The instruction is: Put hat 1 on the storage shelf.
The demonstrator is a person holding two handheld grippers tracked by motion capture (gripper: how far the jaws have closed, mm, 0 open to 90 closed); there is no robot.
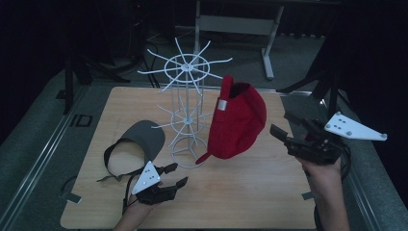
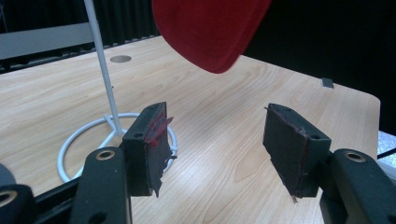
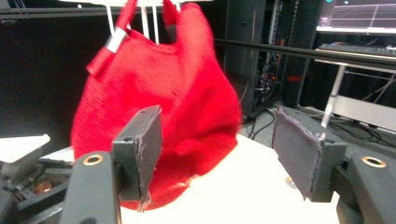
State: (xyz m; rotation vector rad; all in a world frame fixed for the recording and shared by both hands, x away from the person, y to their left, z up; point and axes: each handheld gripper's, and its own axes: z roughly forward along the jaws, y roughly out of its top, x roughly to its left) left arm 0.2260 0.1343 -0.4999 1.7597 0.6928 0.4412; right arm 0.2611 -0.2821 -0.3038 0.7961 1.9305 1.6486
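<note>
Pale woodgrain table; fuzzy red cap hangs on white wire rack

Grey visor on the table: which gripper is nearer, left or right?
Left. The left gripper sits just right of and below the grey visor, jaws open. The right gripper is across the table, past the white rack and the red cap.

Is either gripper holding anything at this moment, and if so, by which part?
Nothing is held. The left gripper and right gripper both stand open and empty; the red cap hangs by its back strap on the white rack.
</note>
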